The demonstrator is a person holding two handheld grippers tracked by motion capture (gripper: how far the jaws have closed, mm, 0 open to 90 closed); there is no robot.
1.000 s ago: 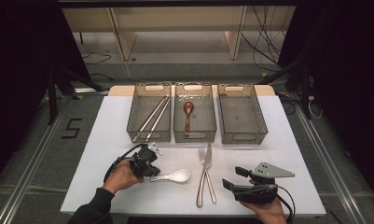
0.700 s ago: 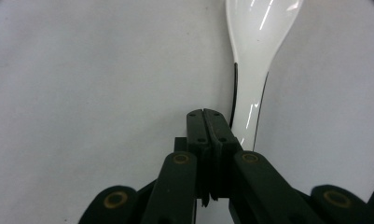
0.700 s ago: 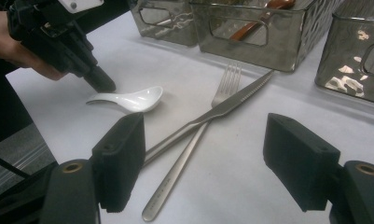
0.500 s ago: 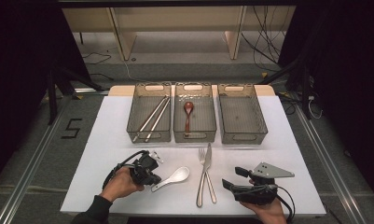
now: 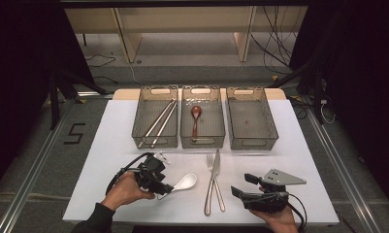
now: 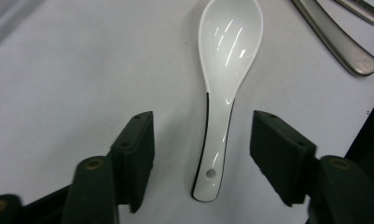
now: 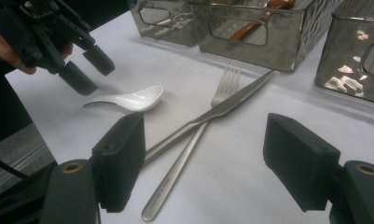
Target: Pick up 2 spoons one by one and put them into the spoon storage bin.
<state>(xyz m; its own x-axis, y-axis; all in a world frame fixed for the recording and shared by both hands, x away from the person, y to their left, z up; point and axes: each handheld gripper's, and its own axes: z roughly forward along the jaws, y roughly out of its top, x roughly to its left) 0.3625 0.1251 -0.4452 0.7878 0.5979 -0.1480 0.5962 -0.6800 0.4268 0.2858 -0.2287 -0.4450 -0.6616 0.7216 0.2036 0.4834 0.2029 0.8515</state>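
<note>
A white ceramic spoon (image 5: 182, 183) lies flat on the white table, bowl pointing away from my left gripper (image 5: 164, 187). In the left gripper view its handle (image 6: 217, 140) lies between the two jaws with a gap on each side. The jaws have just been opening and the pads do not touch the spoon. My right gripper (image 5: 243, 185) rests open near the front right, nothing between its jaws (image 7: 203, 140). It faces a crossed fork (image 7: 224, 81) and knife (image 7: 236, 98), with the spoon (image 7: 128, 100) and left gripper (image 7: 86, 65) beyond.
Three metal mesh trays stand in a row at the back. The left tray (image 5: 138, 127) holds chopsticks (image 5: 158, 124), the middle tray (image 5: 221, 127) a brown spoon (image 5: 195, 116), and the right tray (image 5: 272, 127) nothing. The fork (image 5: 210, 187) and knife (image 5: 217, 170) lie mid-table.
The left gripper's jaws have parted and the white spoon now lies free on the table. The spoon swung so its bowl points up and right. The right gripper has stayed still.
</note>
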